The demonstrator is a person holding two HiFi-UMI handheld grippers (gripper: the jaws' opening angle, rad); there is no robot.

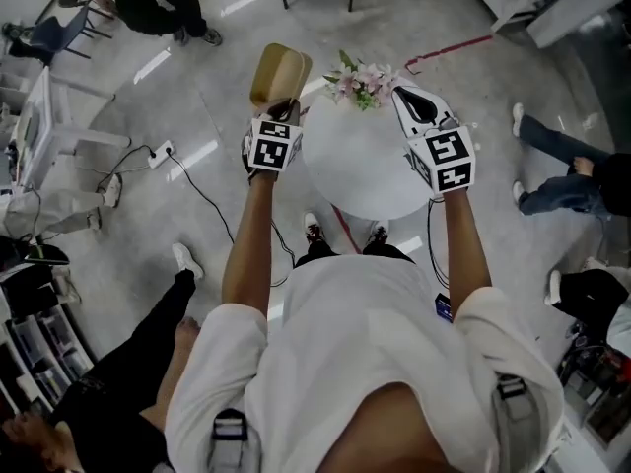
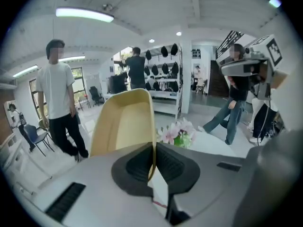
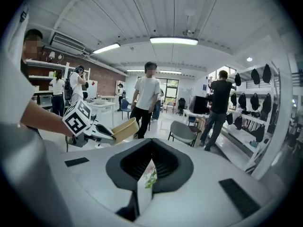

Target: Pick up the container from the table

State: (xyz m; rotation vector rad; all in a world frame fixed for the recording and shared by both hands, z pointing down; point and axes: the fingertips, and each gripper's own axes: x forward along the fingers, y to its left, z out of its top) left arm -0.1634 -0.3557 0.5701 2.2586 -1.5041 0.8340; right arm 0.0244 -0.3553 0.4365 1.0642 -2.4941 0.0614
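Note:
A tan, open-topped container [image 1: 279, 75] is held up in the air past the left edge of the round white table [image 1: 365, 170]. My left gripper [image 1: 285, 103] is shut on its rim; in the left gripper view the container's wall [image 2: 123, 122] runs thin between the two dark pads [image 2: 137, 167]. The right gripper view also shows the container [image 3: 124, 129], to its left. My right gripper [image 1: 410, 95] hovers over the table's far right part, jaws together with nothing between them. A small bunch of pink flowers [image 1: 360, 82] sits at the table's far edge between the grippers.
Several people stand or sit around the table, with feet and legs close to its base [image 1: 314, 230]. A cable [image 1: 202, 195] and power strip lie on the floor at left. A grey chair [image 3: 184, 131] and shelves of caps [image 2: 163, 67] stand further off.

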